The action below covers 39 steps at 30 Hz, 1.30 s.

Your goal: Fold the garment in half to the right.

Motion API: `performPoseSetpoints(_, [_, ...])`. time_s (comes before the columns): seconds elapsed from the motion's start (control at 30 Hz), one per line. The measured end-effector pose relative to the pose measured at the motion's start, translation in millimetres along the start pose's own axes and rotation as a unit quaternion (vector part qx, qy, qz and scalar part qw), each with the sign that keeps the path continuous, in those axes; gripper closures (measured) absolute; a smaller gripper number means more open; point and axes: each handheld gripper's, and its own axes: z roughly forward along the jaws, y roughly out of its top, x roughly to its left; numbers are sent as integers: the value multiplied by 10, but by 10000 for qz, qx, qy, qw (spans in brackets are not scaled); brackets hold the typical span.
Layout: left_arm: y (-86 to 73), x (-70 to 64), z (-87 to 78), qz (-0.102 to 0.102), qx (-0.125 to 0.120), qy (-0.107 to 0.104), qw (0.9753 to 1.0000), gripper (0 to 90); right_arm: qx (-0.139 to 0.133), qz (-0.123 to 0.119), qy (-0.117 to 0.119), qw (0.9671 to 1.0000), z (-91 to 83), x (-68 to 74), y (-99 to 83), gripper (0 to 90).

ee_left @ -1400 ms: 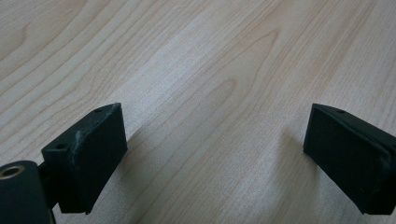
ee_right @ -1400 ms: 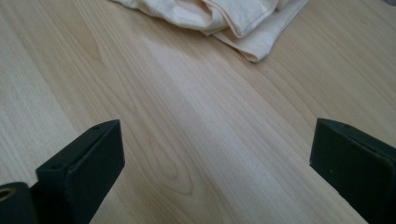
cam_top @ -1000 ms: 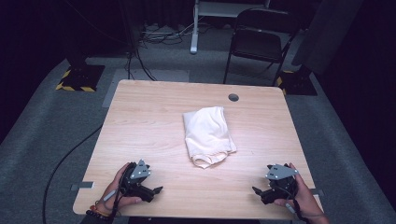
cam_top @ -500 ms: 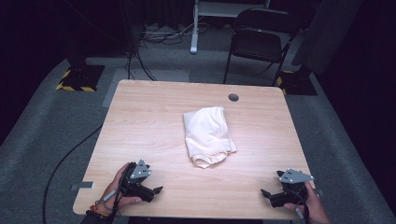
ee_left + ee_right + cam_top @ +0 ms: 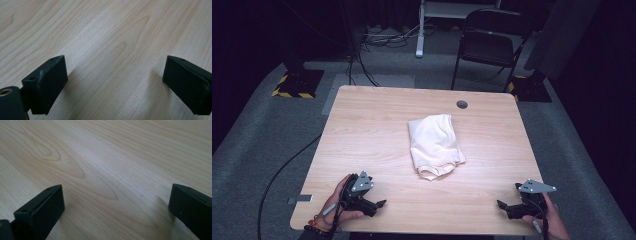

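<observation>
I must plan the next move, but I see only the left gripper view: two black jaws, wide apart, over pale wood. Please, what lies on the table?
Observer: A crumpled cream cloth lies near the middle of the pale wooden table.
Operator: Is the left gripper close to it?
Observer: No, the left gripper sits at the near edge, apart from the cloth.
Operator: And the other gripper?
Observer: The right gripper is at the near right corner, its jaws wide apart over bare wood.
</observation>
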Motion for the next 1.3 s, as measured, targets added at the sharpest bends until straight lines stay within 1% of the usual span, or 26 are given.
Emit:
performPoseSetpoints(0.3, [0,0,0,-1,0,0,10000,58,-3,29,-18,10000,6,-9,5,0])
performPoseSetpoints(0.57, [-12,-9,-10,-20,-11,21,10000,60,-6,90,-90,9999,10,-16,9,0])
performPoseSetpoints(1.3, [-8,8,-5,-8,-9,-10,10000,56,-12,99,-87,9999,14,-21,11,0])
